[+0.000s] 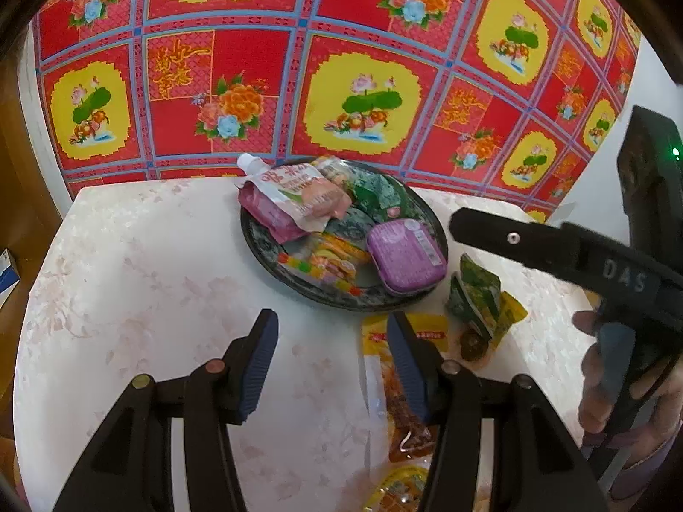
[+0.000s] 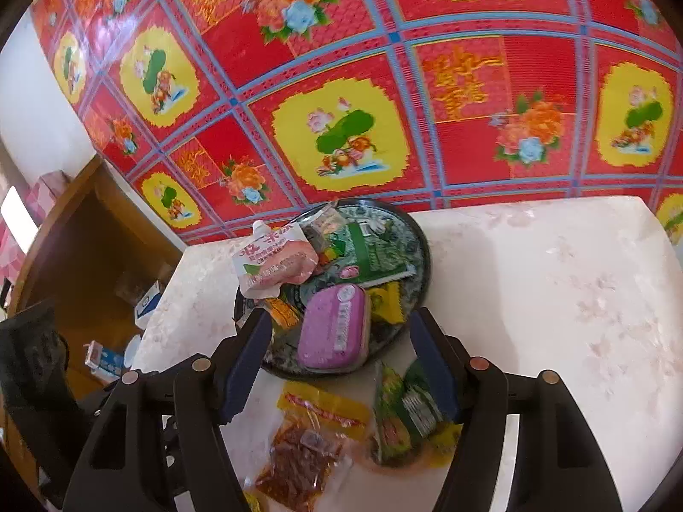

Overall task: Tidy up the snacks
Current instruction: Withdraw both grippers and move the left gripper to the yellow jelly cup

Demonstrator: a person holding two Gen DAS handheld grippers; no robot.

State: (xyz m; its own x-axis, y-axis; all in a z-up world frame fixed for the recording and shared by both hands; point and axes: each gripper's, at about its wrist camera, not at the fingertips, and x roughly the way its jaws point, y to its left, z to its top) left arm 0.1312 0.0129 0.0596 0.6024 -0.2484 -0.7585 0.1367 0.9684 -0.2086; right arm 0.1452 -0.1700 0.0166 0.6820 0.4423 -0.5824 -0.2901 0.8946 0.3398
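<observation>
Nearest the left wrist camera, the left gripper (image 1: 328, 362) hangs over the pale table (image 1: 149, 264) with its fingers apart and nothing between them; its right finger overlaps a yellow-topped packet (image 1: 397, 384) of reddish snack lying flat near the front edge. Left of that packet the tabletop is bare right out to its rounded rim, giving wide room on that side. A dark plate (image 1: 294, 273) sits against the back edge, just below the red floral cloth (image 1: 256, 64), piled with a pink pouch (image 1: 299, 196), a purple box (image 1: 405, 256) and other wrappers. Green packets (image 1: 478, 298) lie just beside the plate's front right rim. The right gripper (image 2: 341, 362) is held above the plate's near rim, fingers spread and empty, the purple box below the gap. Right of the plate the table is open to its far corner.
</observation>
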